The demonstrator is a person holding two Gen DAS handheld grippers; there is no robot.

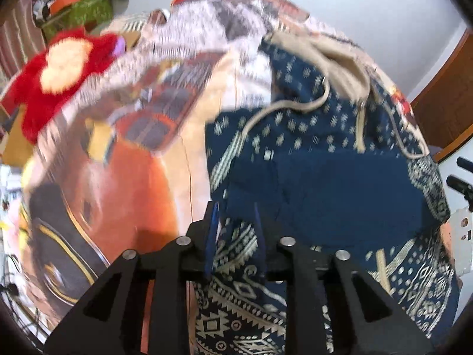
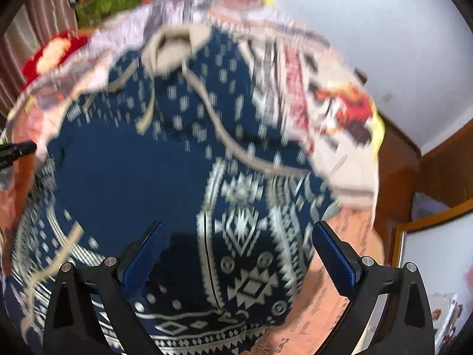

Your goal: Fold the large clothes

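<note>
Blue-padded fingers of our left gripper point(image 1: 235, 230) stood narrowly parted over the navy patterned hoodie point(image 1: 325, 183), gripping nothing we could see; our right gripper point(image 2: 236, 254) gaped wide and empty, apparently poised for a fold. It lay spread on the printed bedspread point(image 1: 127, 183).

Left hand-held gripper point(image 1: 235, 222), jaws narrowly apart, above the navy patterned garment point(image 1: 325, 183).

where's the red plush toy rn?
Upper left in both wrist views: the red plush toy lies beyond the navy patterned garment, beside the pale printed fabric.
</note>
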